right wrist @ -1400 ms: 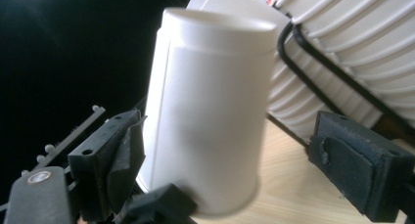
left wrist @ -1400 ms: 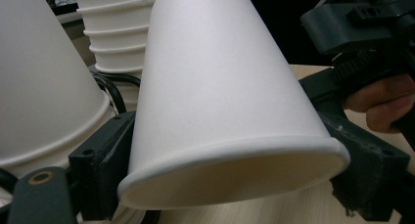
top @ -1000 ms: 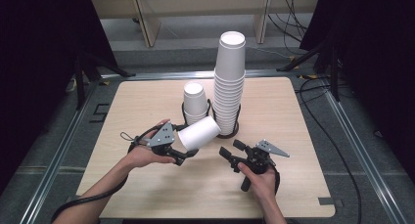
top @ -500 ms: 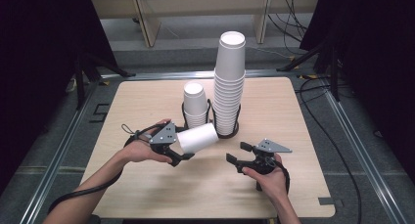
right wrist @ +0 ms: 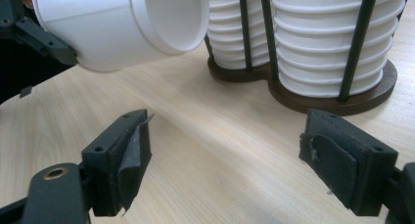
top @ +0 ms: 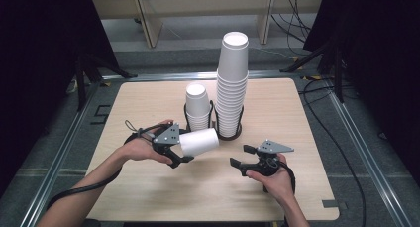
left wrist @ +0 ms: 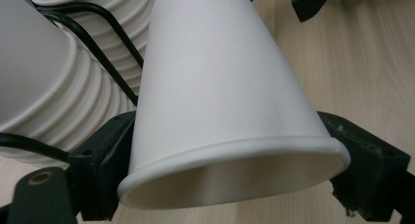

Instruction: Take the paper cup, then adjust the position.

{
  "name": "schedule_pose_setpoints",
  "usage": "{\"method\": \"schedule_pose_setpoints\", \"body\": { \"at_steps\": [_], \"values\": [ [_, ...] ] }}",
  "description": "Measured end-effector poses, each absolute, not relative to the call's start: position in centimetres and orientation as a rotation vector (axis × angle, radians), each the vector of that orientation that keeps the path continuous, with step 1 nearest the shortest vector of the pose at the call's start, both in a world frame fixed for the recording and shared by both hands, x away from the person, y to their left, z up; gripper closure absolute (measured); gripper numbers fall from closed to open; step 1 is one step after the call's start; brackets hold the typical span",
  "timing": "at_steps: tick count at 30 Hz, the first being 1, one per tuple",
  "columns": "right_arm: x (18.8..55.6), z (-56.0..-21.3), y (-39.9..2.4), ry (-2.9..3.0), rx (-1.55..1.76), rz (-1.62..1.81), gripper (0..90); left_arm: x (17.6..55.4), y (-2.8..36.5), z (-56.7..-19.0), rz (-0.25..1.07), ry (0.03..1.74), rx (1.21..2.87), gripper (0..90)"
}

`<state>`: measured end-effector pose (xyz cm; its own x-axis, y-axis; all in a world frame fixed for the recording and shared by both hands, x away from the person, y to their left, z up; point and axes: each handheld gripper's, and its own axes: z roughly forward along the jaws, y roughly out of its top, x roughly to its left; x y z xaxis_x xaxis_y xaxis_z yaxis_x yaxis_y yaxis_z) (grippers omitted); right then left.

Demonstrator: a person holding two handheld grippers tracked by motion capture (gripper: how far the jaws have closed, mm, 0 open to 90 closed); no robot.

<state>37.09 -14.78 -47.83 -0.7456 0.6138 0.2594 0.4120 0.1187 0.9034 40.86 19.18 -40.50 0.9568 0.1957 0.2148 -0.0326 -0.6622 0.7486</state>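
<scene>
Left gripper view puts the cup (left wrist: 220,101) right up close: a white paper cup lying on its side, held above the tabletop (top: 148,197) near its rolled rim, with a black jaw pressed against each side of the wall. In the high view the cup (top: 199,141) sits just in front of the rack (top: 233,135) and points its bottom toward the right gripper (top: 239,156). It looks very light, thin-walled and easy to dent, so a hard squeeze would probably crease it; the rim is the stiffest part and the safest place to pinch, while the smooth tapered wall could slip out of a loose hold. The left gripper (top: 179,153) is clamped on the cup. The right gripper's jaws have just been closing but stand apart over bare wood, nothing between them, as the right gripper view shows, with the cup's recessed bottom (right wrist: 171,16) facing it from farther off. Behind stand two stacks in the rack, a short one (top: 197,104) and a tall one (top: 233,83). Whether the held piece is one cup or several nested together I cannot tell, since only part of its inside shows in the left gripper view. The rack's base is partly hidden by the cup in the high view.
</scene>
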Motion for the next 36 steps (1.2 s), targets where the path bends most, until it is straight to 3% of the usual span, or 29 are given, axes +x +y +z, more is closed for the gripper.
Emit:
{"method": "schedule_pose_setpoints", "body": {
  "at_steps": [24, 36],
  "values": [
    [37.8, -47.6, -14.4, 2.232, 1.012, 1.686, 19.7, 40.9, 19.5, -39.7, 0.365, 0.106, 2.326, 13.6],
    [38.1, -47.3, -13.7, 2.357, 0.916, 1.618, 19.7, 41.1, 19.3, -38.8, 0.349, 0.051, 2.453, 13.7]
  ]
}}
